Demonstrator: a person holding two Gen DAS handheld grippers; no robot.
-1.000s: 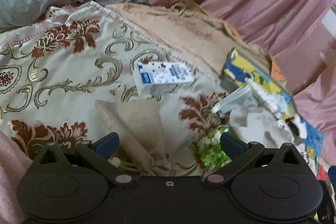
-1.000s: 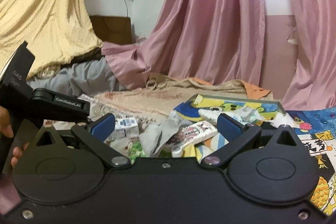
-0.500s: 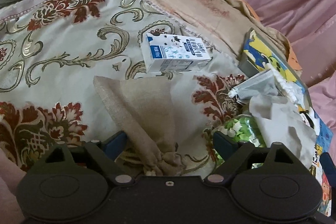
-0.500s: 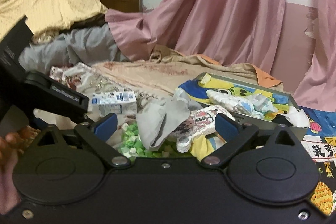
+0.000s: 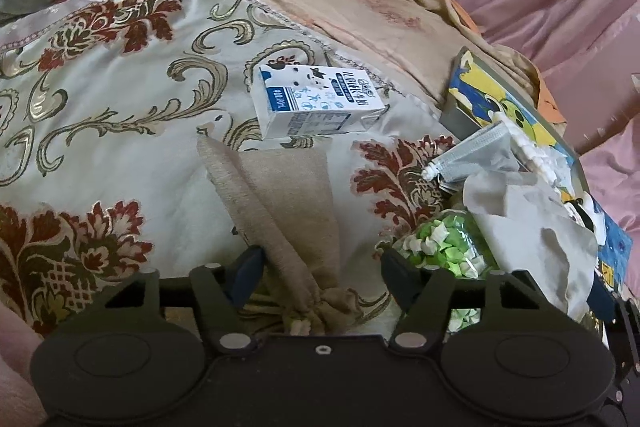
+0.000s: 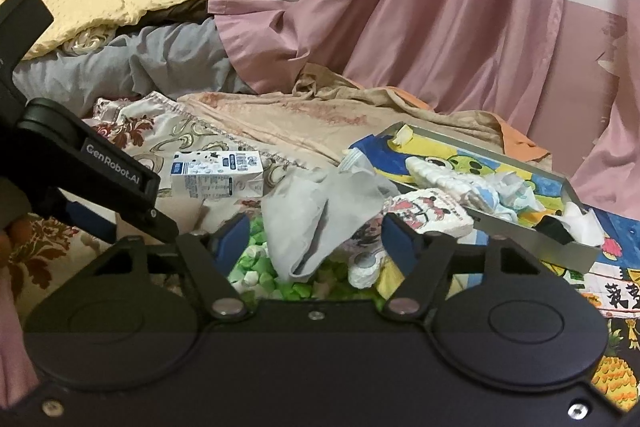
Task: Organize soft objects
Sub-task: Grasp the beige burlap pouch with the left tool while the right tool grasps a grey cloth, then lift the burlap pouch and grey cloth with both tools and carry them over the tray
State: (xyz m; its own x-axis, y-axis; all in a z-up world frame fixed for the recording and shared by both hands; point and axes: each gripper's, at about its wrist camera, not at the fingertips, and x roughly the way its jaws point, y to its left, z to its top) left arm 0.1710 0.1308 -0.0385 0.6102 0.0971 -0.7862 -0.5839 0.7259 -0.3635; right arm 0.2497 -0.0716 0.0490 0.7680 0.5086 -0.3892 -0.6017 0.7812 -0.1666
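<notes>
Item one: your left gripper [image 5: 320,267] jaws are closing around the beige drawstring pouch [image 5: 288,211], not yet clenched. Item two: your right gripper [image 6: 314,239] jaws are closing around the grey cloth [image 6: 316,211], unclenched.

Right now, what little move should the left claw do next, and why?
Probably finish squeezing shut. The left claw sits around the gathered neck of the beige drawstring pouch on the patterned bedspread, and its jaws have just been closing, though gaps beside the cloth suggest the pads aren't pressing yet. Squeezing first should stop the pouch slipping when lifted.
</notes>
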